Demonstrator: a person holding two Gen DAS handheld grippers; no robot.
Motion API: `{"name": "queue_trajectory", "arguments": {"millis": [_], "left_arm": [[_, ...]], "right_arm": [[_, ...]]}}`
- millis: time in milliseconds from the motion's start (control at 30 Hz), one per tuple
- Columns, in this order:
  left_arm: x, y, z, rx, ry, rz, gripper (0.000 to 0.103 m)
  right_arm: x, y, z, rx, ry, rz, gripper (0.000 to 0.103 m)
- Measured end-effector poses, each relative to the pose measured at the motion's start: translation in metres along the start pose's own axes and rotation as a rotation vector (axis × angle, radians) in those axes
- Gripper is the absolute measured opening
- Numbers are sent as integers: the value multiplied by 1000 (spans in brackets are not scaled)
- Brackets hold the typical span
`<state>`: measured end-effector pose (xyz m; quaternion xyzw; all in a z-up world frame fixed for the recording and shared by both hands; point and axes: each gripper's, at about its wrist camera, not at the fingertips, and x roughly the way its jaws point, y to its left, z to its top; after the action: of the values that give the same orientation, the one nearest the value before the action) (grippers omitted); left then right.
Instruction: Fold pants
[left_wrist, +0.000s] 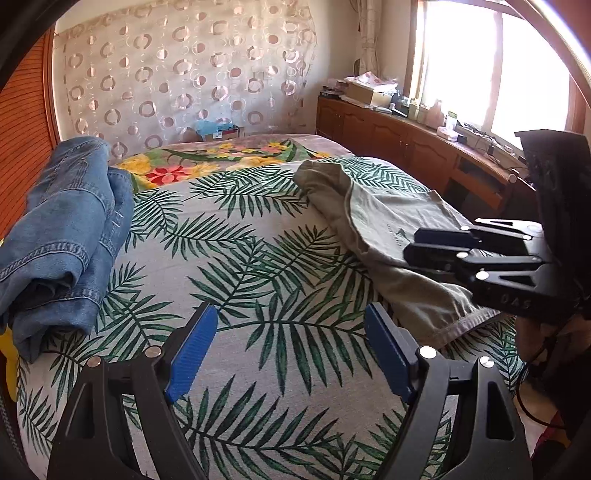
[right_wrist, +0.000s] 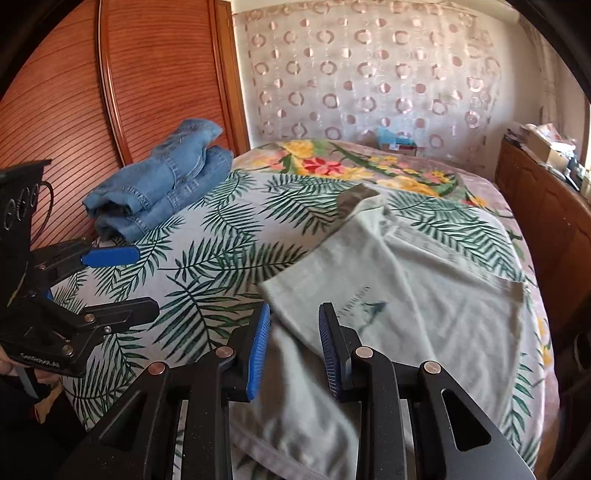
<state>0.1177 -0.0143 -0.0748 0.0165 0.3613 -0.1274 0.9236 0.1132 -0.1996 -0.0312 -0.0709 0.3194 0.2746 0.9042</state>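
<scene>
Grey-green pants lie folded over on the right half of the bed, with a small printed logo facing up. My right gripper hovers just over their near left edge. Its blue pads stand a little apart, and the cloth shows below the gap, not pinched. In the left wrist view the pants lie to the right, with the right gripper above their near end. My left gripper is wide open over the bare leaf-print sheet, with nothing between its pads. The right wrist view shows the left gripper at the left edge.
Folded blue jeans sit at the bed's far left, by a ribbed wooden panel. A floral blanket covers the far end. A wooden cabinet with clutter runs under the window on the right.
</scene>
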Motion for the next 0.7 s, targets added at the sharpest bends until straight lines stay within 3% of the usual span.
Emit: {"name": "queue_trajectory", "arguments": {"millis": [133,367,433,700], "left_arm": [[-1,7,-2,-19,-2,4,82],[0,10,-6,-30,0,2,82],[1,10,-7,-30,2,-2,82],[2,5,-9,-21,10,-9,82]], "right_arm": [[13,7,6,-32,26,6,28],[38,11,18,-50,79,-68,28],[38,11,19,-59,81,-64,4],[10,-12,29,-20,-3,-97,4]]}}
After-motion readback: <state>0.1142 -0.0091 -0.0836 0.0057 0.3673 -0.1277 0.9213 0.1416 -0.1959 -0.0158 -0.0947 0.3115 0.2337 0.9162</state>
